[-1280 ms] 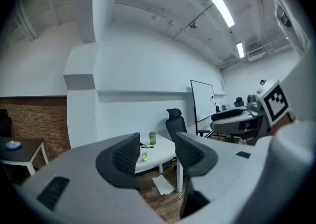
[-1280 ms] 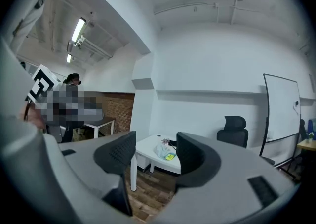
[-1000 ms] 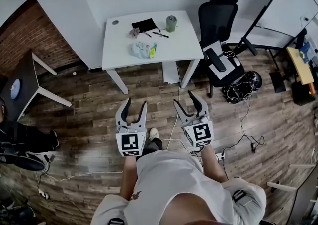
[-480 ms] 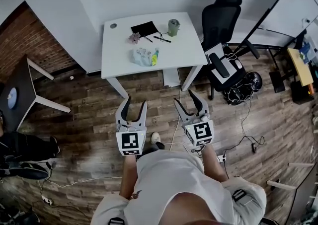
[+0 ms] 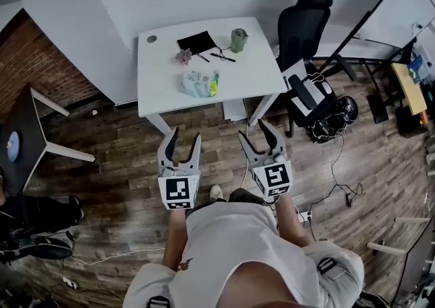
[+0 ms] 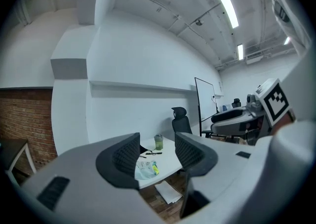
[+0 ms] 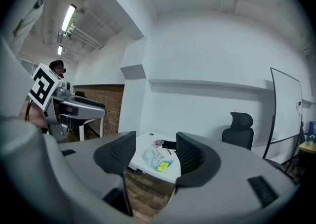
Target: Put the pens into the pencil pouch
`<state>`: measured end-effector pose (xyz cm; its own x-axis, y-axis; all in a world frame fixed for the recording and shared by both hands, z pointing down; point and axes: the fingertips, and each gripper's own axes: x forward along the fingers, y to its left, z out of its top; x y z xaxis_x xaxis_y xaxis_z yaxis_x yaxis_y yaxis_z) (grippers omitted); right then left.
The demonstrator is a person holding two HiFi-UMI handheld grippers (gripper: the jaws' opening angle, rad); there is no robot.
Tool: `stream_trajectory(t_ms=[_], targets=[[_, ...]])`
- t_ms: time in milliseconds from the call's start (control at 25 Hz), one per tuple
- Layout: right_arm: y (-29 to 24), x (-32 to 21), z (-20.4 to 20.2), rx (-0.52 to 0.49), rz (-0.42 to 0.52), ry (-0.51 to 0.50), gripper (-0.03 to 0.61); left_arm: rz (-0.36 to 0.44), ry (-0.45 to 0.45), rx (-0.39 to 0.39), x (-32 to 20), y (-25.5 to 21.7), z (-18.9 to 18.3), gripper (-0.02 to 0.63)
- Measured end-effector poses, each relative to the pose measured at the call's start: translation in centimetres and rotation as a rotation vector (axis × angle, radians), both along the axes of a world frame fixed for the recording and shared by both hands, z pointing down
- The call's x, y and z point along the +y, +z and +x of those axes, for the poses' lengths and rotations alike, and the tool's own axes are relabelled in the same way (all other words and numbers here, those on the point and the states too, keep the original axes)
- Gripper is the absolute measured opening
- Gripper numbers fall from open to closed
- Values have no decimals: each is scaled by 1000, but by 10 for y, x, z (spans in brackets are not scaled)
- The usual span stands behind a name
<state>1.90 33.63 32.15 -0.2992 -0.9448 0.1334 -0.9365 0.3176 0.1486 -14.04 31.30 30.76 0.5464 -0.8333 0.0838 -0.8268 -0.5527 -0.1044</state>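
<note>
A white desk (image 5: 245, 79) stands ahead of me, across a strip of wood floor. On it lie a black pencil pouch (image 5: 196, 41), two dark pens (image 5: 223, 57) beside it, a green cup (image 5: 238, 39), a small pink object (image 5: 183, 58) and a clear plastic packet (image 5: 199, 84) with a yellow-green item. My left gripper (image 5: 183, 138) and right gripper (image 5: 257, 132) are held over the floor, short of the desk, both open and empty. The packet (image 6: 146, 169) also shows between the jaws in the left gripper view, and the packet (image 7: 158, 159) likewise in the right gripper view.
A black office chair (image 5: 300, 24) stands to the right of the desk, with cables (image 5: 326, 123) on the floor beside it. A dark side table (image 5: 27, 140) is at the left by a brick wall. A white sheet (image 5: 234, 107) lies under the desk.
The desk has come slightly nearer and lower in the head view as the person walks toward it. Both grippers stay open and empty.
</note>
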Motion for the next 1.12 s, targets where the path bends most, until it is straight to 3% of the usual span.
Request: stream_trajectory(t_ms=[560,1120], targets=[[1,-68,-10,19,5,-11,255,13,-10,19,-62,-2,-9,218],[-1,-170,11,16,7,-48,255,24,-48,5,-156,-5,10,218]])
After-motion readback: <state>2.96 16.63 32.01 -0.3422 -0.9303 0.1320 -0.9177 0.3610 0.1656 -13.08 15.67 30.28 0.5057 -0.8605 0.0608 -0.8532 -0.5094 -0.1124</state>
